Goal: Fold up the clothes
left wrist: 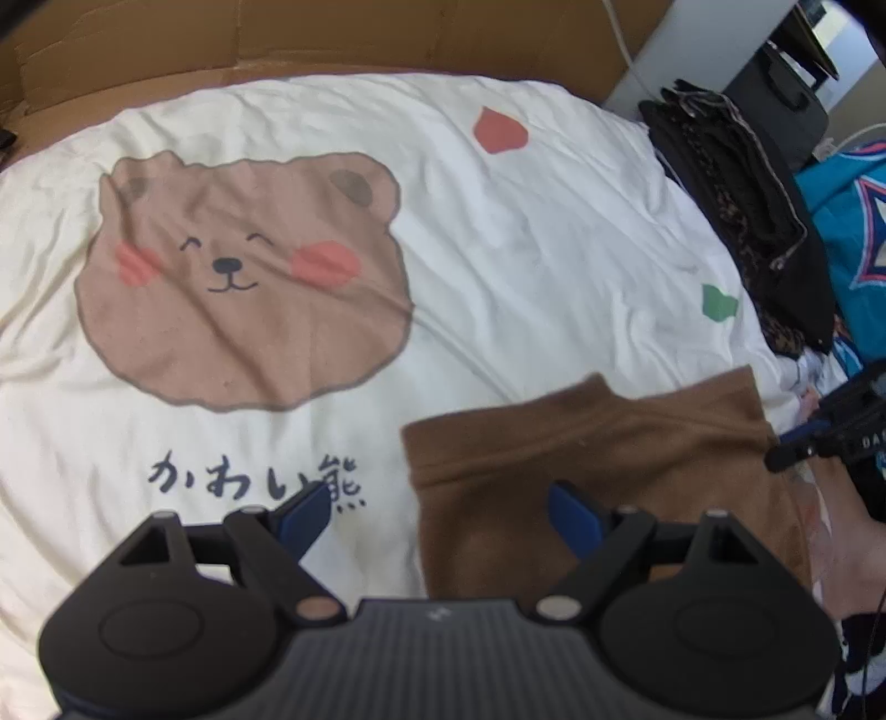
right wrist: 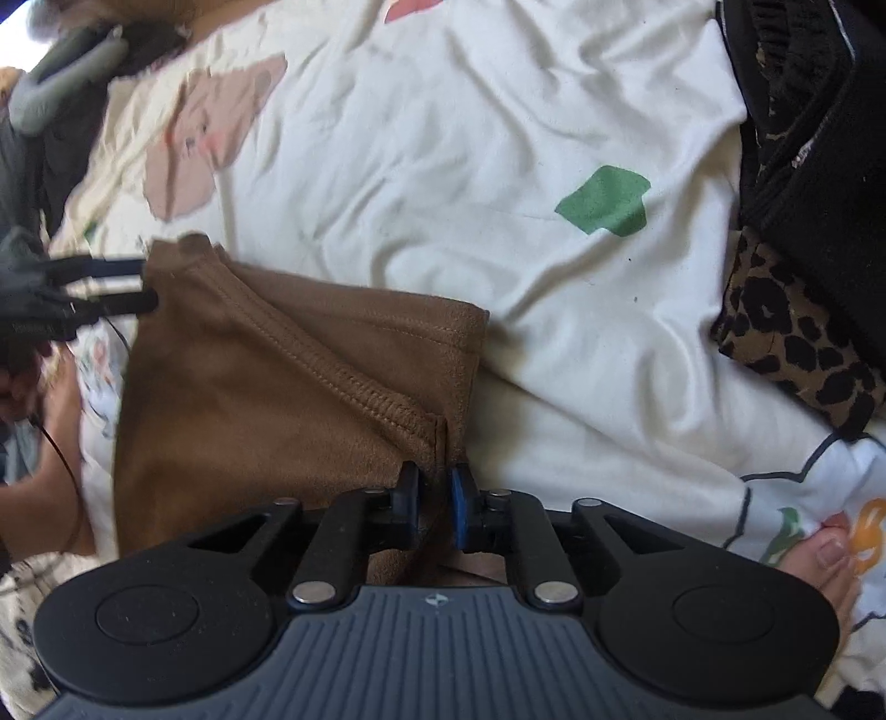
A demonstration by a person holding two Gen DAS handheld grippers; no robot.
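A brown garment (left wrist: 598,487) lies partly folded on a white bedsheet (left wrist: 498,266) with a bear print. My left gripper (left wrist: 443,515) is open, its blue-padded fingers spread over the garment's left edge, holding nothing. In the right wrist view my right gripper (right wrist: 436,498) is shut on the brown garment (right wrist: 266,399) at its near seamed corner. The left gripper (right wrist: 127,285) also shows at the garment's far left corner. The right gripper (left wrist: 797,448) shows at the garment's right edge in the left wrist view.
A pile of black and leopard-print clothes (left wrist: 742,221) lies along the right of the bed. A teal garment (left wrist: 847,232) lies beyond it. A cardboard panel (left wrist: 277,39) lines the far edge. A bare foot (right wrist: 830,570) rests at the near right.
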